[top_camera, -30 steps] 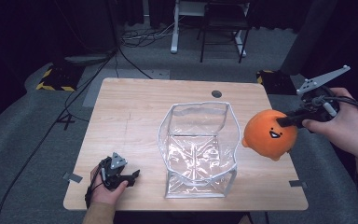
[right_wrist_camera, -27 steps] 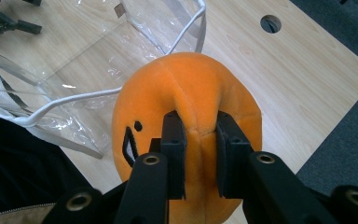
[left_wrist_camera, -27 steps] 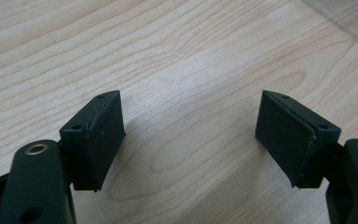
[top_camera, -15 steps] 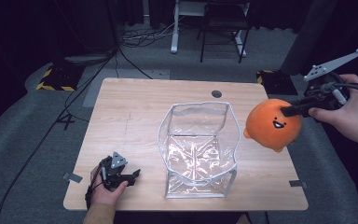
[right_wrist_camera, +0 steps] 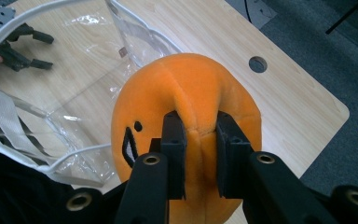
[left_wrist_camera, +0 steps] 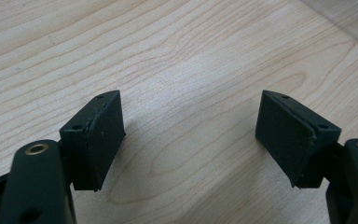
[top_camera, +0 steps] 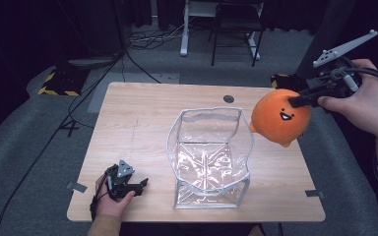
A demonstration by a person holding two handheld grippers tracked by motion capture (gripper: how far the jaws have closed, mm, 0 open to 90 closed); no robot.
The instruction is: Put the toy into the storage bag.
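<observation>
High view: wooden desk [top_camera: 142,118] carrying a clear plastic bag [top_camera: 209,157] standing open at centre; orange plush toy [top_camera: 280,117] held in the air just right of the bag's rim by the right tool [top_camera: 299,102]; left tool [top_camera: 128,183] resting on the desk's near-left part, well apart from the bag. Left gripper view: left tool [left_wrist_camera: 189,135] jaws spread wide over bare desk, nothing between them. Right gripper view: right tool [right_wrist_camera: 200,149] pinching a fold of the plush toy [right_wrist_camera: 186,93], bag [right_wrist_camera: 74,79] beyond and below.

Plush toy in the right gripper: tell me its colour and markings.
The plush toy is orange with a small black smiling face, clearest in the high view.
</observation>
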